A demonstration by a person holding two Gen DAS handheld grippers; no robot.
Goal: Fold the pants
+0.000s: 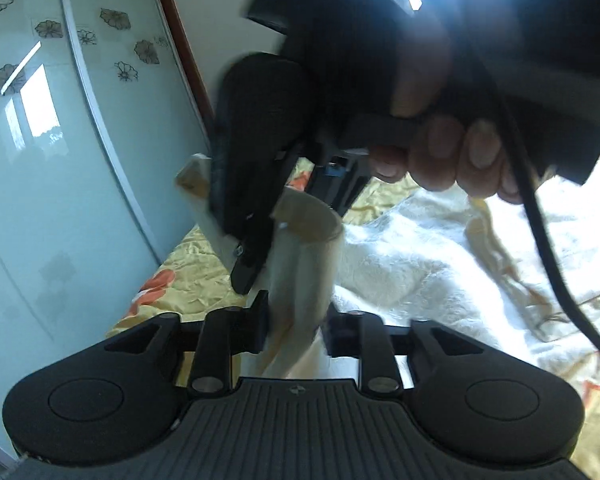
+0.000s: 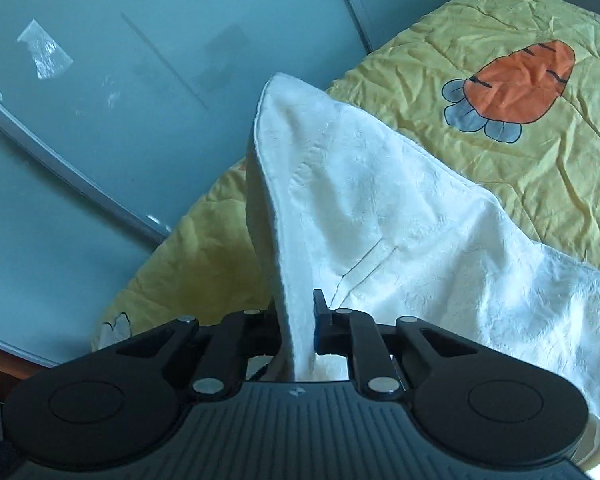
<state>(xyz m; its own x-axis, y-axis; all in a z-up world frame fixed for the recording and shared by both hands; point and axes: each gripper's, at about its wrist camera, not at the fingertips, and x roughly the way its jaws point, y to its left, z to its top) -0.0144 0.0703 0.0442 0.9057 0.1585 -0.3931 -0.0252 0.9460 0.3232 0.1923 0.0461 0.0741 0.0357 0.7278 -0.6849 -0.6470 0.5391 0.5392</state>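
Note:
The cream-white pants (image 2: 380, 208) lie on a yellow bed cover, and one edge is lifted into a peak. My right gripper (image 2: 298, 316) is shut on that lifted edge, which is pinched thin between its fingers. In the left wrist view a hand (image 1: 452, 160) holds the right gripper (image 1: 256, 248) just ahead, clamped on the pants (image 1: 304, 248). A loose fold of that cloth hangs down between the fingers of my left gripper (image 1: 296, 320). Those jaws stand apart and the fold is not squeezed. The rest of the pants (image 1: 420, 264) spreads to the right.
The yellow bed cover (image 2: 500, 160) has an orange carrot print and is wrinkled. Frosted glass wardrobe doors (image 2: 100, 120) with flower decals (image 1: 4, 80) stand close along the bed's edge. A black cable (image 1: 540, 220) hangs from the right gripper across the left wrist view.

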